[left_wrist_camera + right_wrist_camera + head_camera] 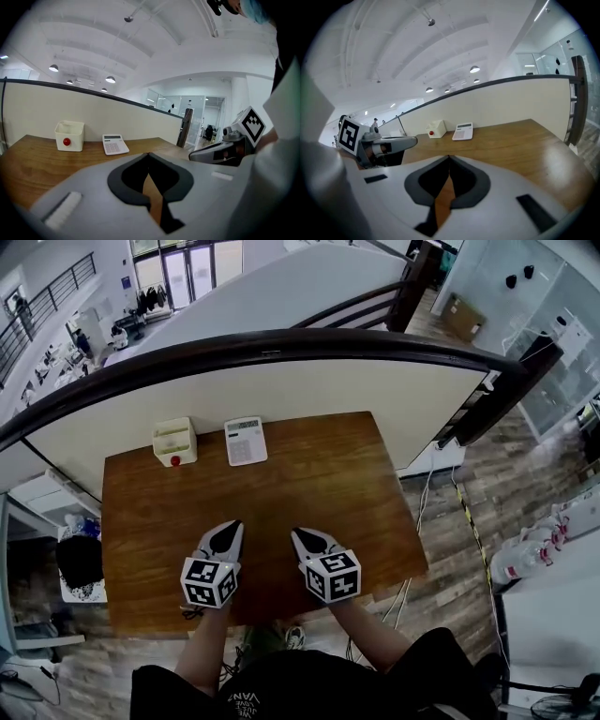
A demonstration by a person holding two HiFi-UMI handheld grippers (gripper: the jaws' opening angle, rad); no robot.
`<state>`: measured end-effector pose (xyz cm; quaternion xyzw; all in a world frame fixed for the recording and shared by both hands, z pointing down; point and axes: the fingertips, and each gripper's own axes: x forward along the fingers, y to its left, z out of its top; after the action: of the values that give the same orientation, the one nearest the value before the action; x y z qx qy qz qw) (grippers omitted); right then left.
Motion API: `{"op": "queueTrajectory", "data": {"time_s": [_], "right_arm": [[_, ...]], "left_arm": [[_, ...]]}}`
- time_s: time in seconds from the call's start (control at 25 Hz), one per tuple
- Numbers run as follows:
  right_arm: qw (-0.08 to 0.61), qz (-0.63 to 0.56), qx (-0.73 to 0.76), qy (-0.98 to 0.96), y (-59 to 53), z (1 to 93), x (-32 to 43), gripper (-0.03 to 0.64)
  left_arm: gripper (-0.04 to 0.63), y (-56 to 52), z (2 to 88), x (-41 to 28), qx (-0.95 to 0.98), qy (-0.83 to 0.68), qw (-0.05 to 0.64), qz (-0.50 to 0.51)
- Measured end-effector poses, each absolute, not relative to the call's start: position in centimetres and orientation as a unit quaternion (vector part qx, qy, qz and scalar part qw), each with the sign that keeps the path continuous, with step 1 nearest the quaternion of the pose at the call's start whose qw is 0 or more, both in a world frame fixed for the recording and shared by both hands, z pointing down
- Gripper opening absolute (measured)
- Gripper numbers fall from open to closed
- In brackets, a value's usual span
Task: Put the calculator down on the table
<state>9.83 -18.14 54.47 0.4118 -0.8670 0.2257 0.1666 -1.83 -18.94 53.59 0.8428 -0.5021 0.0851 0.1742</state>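
Note:
A white calculator (pixel 245 441) lies flat on the wooden table (pixel 319 474) near its far edge; it also shows as the calculator (pixel 114 144) in the left gripper view and the calculator (pixel 463 131) in the right gripper view. My left gripper (pixel 232 525) hovers over the near part of the table, shut and empty. Beside it my right gripper (pixel 295 533) is shut too, with nothing between its fingers. Both are well short of the calculator. In the gripper views, the left gripper (pixel 148 153) and the right gripper (pixel 449 156) have their tips together.
A small white box with a red button (pixel 174 442) stands left of the calculator by the far edge. A cream partition with a dark rail (pixel 281 343) runs behind the table. The table's right edge drops to a wood floor with cables (pixel 469 512).

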Motion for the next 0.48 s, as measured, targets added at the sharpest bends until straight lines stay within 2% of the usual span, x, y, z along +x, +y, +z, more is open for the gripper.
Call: {"op": "queueTrajectory", "data": {"time_s": [0.48], "right_arm": [[0.179, 0.223, 0.395, -0.873, -11.1, 54.5, 12.1, 0.015]], "left_arm": [[0.012, -10.3, 53.6, -0.2, 0.838, -0.505, 0.187, 0.090]]}}
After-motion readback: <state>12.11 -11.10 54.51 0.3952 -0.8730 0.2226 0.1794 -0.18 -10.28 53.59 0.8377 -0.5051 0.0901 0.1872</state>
